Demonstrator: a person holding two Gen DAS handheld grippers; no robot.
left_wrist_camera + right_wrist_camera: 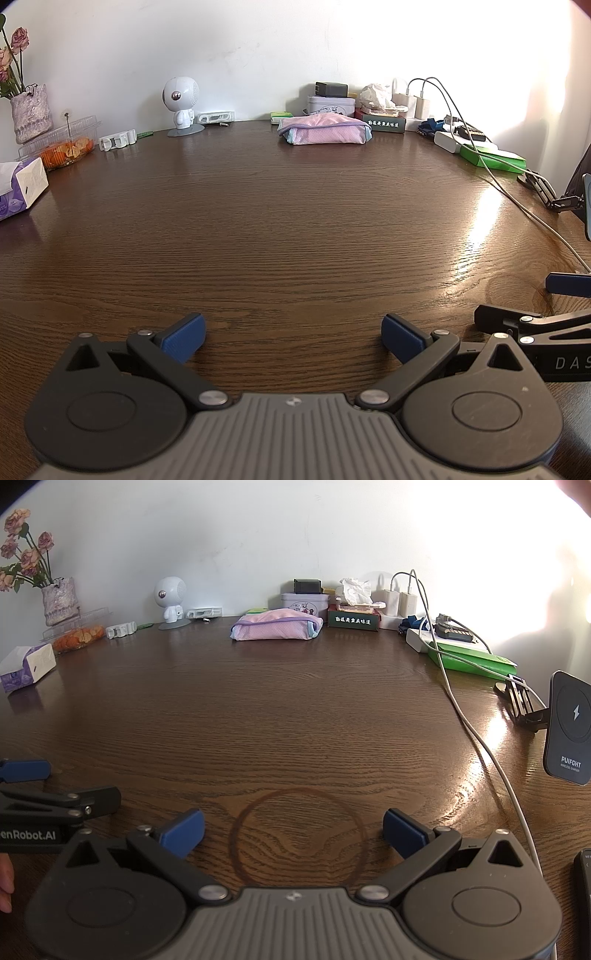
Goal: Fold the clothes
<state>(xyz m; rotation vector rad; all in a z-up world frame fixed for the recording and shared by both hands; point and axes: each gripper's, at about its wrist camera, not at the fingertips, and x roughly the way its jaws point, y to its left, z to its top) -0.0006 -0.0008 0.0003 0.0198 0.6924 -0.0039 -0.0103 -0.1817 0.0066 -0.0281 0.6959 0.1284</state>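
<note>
Pink folded clothes (324, 129) at table's (280, 229) far edge — both hand-held grippers, left (293, 338) and right (293, 832), spread apart, empty.

One folded pink garment (275, 629), one white robot figure (170, 600), one vase of flowers (57, 600), one tissue pack (27, 666), two white chargers (399, 603), one green book (476, 661).

The wireless charger (570, 727) near the right edge is whole in the right wrist view, but in the left wrist view the frame cuts it to a thin strip. Below it, a dark device (583, 893) is cut off; what it is cannot be told. Behind the charger, glare washes out the wall (498, 554).
</note>
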